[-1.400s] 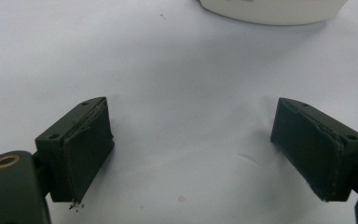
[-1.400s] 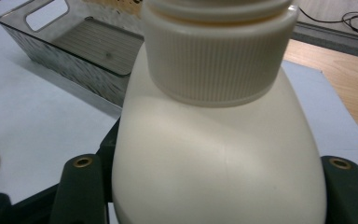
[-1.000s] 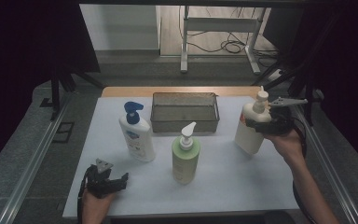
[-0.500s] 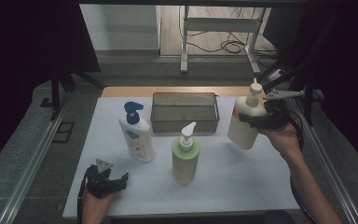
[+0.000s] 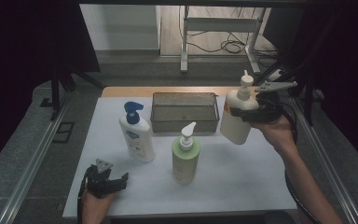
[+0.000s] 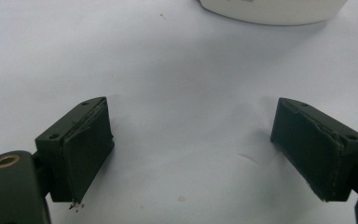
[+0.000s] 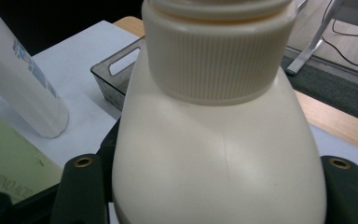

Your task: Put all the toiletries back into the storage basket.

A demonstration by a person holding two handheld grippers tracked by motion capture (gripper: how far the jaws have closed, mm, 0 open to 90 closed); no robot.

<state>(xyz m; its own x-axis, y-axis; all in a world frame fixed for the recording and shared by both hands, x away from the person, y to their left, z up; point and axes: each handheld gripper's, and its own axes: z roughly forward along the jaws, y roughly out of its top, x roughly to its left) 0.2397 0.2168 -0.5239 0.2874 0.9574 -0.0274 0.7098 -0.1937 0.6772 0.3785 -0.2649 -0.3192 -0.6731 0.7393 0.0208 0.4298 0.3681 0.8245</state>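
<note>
The right tongs [image 5: 248,112] are grasping the cream bottle [image 5: 237,119] around its upper body, just under the ribbed collar, and holding it clear of the surface [image 5: 242,186] at about 2 o'clock from the middle of the white sheet. In the right gripper view the cream bottle [image 7: 219,154] is sitting squarely between the two black jaws, one pressing each flank. It is tilting slightly, its pump top leaning away from the person. No writing is showing on it.

The left tongs [image 5: 106,179] are lying released at about 7 o'clock, low on the surface; in the left gripper view the left tongs [image 6: 191,154] are standing wide apart over bare white sheet with nothing between them.

The green bottle [image 5: 185,157] is standing near the centre, and the right gripper view is showing the words "AMINO ACID" along the green bottle [image 7: 9,168]. The white bottle [image 5: 137,137] with a blue pump is standing at about 9 o'clock; its label is blue, too small to read. The grey basket [image 5: 184,112] is sitting at 12 o'clock, just beside the lifted cream bottle on its 9 o'clock side. The basket's near wall is lying between the cream bottle and the basket's inside.
</note>
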